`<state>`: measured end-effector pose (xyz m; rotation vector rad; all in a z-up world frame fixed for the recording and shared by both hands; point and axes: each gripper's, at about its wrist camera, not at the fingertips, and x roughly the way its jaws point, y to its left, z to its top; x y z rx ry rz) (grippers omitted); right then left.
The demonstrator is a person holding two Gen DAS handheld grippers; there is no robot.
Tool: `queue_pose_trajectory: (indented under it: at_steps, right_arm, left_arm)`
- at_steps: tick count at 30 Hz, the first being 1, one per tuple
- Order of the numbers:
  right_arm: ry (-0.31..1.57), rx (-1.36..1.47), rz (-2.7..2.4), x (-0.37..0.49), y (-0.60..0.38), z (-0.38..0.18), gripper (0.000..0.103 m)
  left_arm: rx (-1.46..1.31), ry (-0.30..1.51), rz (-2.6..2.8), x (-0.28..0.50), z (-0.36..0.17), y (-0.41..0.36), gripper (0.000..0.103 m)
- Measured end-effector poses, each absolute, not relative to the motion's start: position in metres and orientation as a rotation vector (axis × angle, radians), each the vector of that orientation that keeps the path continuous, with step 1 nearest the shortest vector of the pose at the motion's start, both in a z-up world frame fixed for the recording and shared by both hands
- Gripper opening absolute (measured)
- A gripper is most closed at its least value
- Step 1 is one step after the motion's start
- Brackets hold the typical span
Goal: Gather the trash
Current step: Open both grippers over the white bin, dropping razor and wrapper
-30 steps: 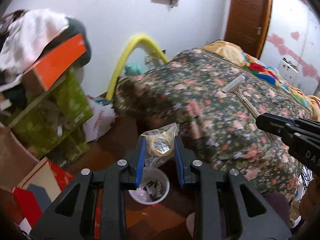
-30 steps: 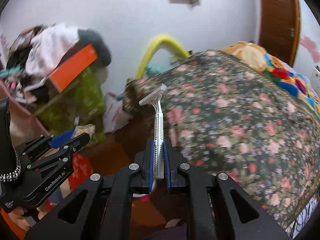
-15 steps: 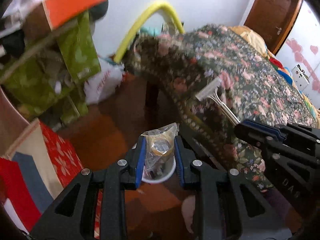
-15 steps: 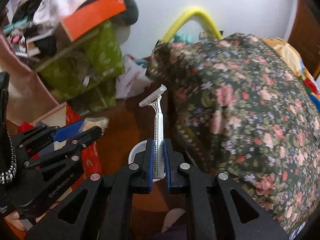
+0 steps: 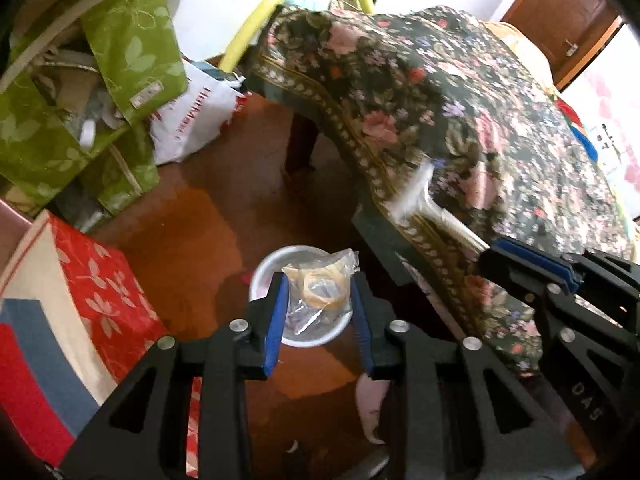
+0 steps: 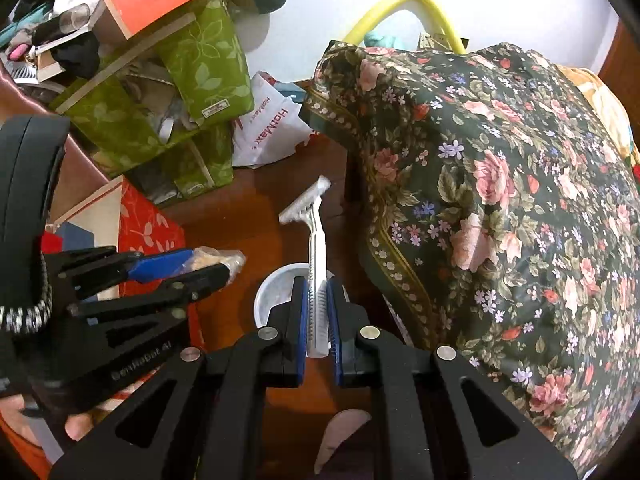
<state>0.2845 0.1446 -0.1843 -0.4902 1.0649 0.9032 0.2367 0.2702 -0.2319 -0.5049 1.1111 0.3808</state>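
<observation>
A crumpled clear plastic bag (image 5: 325, 270) with a tan ring inside sits between the blue pads of my left gripper (image 5: 317, 279). Its jaws are opening, and the pads still touch the bag. Directly below it on the brown floor stands a small white round bin (image 5: 260, 280). My right gripper (image 6: 317, 285) is shut on the handle of a white disposable razor (image 6: 318, 240), whose head points away from me above the same bin (image 6: 276, 284). In the right wrist view the left gripper (image 6: 212, 264) is at the left. The right gripper (image 5: 490, 250) and the razor (image 5: 424, 204) appear at the right of the left wrist view.
A bed under a dark floral cover (image 5: 460, 100) fills the right side, its edge close to the bin. Green fabric bags (image 5: 132, 40), a white shopping bag (image 5: 192, 120) and a red patterned box (image 5: 92, 280) crowd the left. A person's foot (image 5: 372, 400) is by the bin.
Both grippers have come down and tipped toward the floor, so the white bin now lies right under them. The left jaws stand slightly wider around the bag. The razor stays gripped.
</observation>
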Motion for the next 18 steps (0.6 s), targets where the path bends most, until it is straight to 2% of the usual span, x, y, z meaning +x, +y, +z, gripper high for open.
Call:
queue_pose_trajectory:
  at_steps: [5, 18]
  right_arm:
    - [1.071, -0.489, 0.922, 0.284, 0.152, -0.187, 0.009]
    - [1.082, -0.448, 0.948, 0.282, 0.15, -0.176, 0.01]
  left_arm:
    - [-0.519, 1.095, 0.374, 0.231, -0.229, 0.277, 0.038]
    - [-0.502, 1.019, 0.411, 0.213, -0.203, 0.272, 0.038]
